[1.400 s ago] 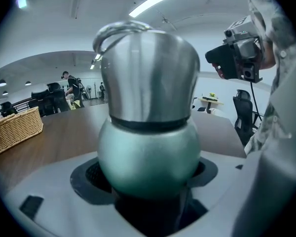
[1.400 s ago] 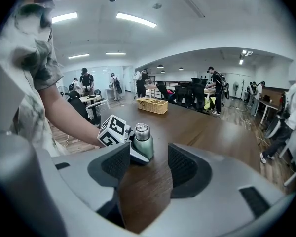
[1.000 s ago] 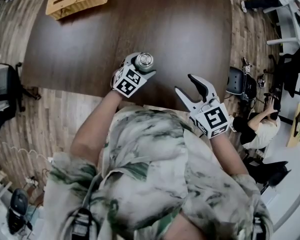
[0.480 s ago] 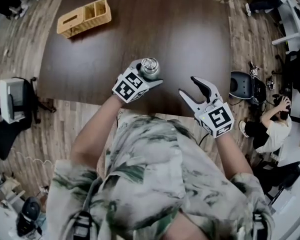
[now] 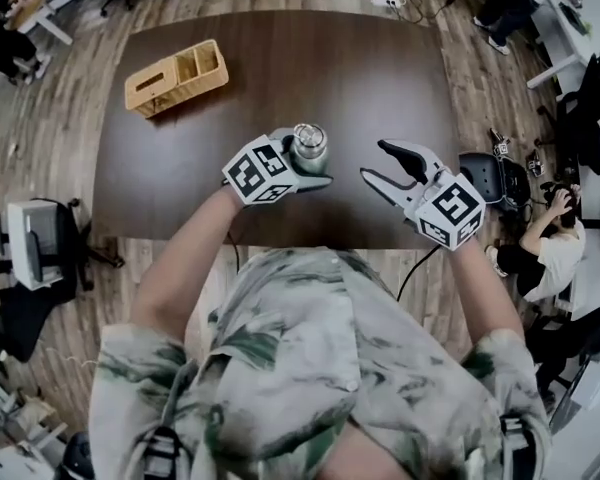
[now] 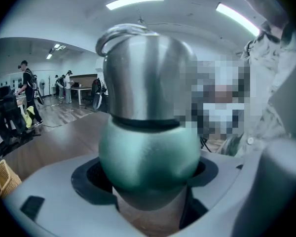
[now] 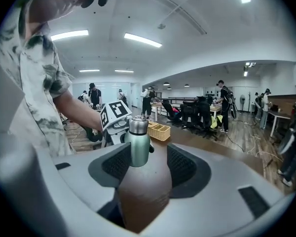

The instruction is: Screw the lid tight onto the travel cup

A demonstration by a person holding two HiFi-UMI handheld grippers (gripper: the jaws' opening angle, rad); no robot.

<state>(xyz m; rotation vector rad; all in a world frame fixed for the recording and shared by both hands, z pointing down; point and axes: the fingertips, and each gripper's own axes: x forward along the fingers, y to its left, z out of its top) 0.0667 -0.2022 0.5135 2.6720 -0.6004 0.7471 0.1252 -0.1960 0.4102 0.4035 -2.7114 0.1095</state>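
The left gripper point(image 5: 300, 164) is clamped on the green body of the travel cup point(image 6: 148, 157). It holds the cup upright in the air over the near edge of the table point(image 5: 360, 78), at about 11 o'clock from the person. Gripping low leaves the steel lid point(image 6: 147, 75) free, probably so the other tool can turn it. The lid already sits on the cup's mouth; I cannot tell how tight it is.

The right gripper point(image 5: 376, 161) hovers at 3 o'clock of the cup, a little apart, aimed at it. Its jaws stand wide with nothing between the pads, and they have just been closing slightly. In its own view the cup lines up straight ahead, which suits a reach for the lid.

A wicker organiser point(image 5: 176, 76) lies at 10 o'clock, well away at the far corner.

Compared with a second ago, both grippers sit further up the head view and closer together. The right one has also swung round to face the cup.
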